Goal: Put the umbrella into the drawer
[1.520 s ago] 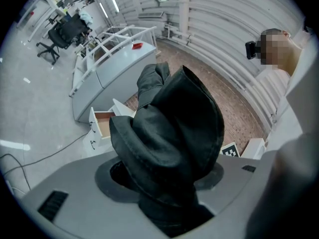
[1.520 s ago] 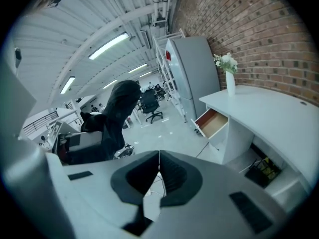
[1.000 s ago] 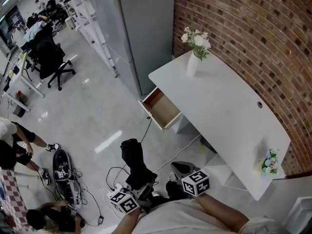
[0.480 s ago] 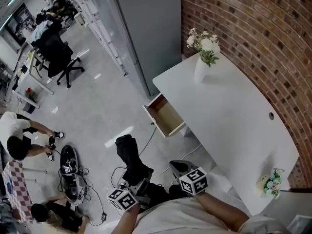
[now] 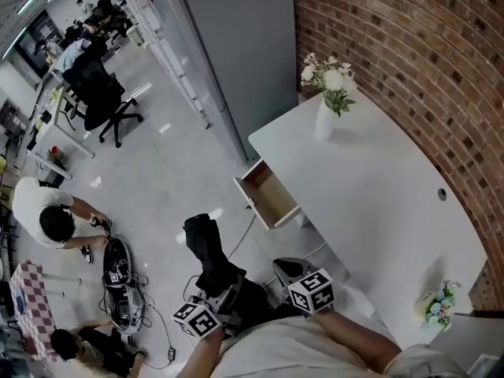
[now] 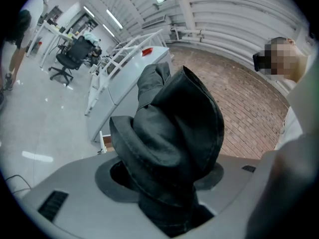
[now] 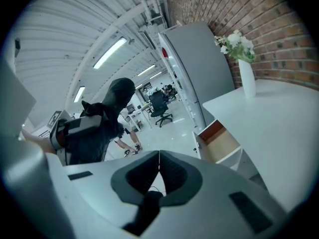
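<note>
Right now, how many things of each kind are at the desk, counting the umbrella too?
Flower arrangements (tall vase, small bouquet): 2
White desk: 1
Open drawer: 1
Umbrella: 1
Total: 5

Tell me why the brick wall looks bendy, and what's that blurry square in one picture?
Head view: the wide lens bends the brick wall and the desk edge into curves; the shiny floor shows bright glare patches. Left gripper view: round dark border; the blurry square was added afterwards to hide a face. Right gripper view: same dark corners, ceiling lights glow bright.
</note>
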